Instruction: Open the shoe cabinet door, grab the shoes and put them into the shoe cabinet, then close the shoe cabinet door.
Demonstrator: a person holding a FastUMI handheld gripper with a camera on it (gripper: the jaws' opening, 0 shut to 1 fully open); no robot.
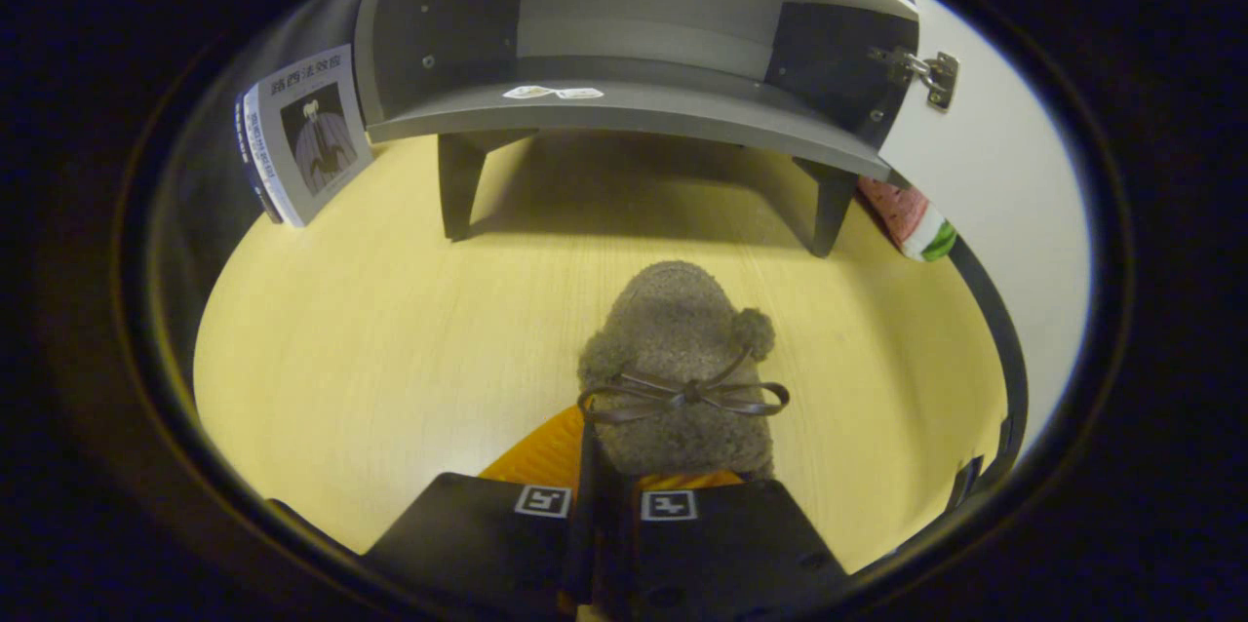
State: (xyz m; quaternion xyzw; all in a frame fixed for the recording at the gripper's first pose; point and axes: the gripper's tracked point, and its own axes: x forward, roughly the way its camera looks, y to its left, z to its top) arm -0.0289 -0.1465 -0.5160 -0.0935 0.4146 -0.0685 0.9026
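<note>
Yellow floor (370, 339), tool (604, 505) clamping slipper (678, 359)

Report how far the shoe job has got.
Done: the cabinet door stands open, and the shelf inside holds no shoe. In hand: the gripper is shut on the fuzzy grey shoe, short of the cabinet. Left: place the shoe inside, then close the door.

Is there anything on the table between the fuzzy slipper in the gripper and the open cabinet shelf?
Nothing visible. The gripper is shut on the slipper, and bare tabletop runs ahead to the open shoe cabinet. The book leans off to one side, the door swung clear on the other.
</note>
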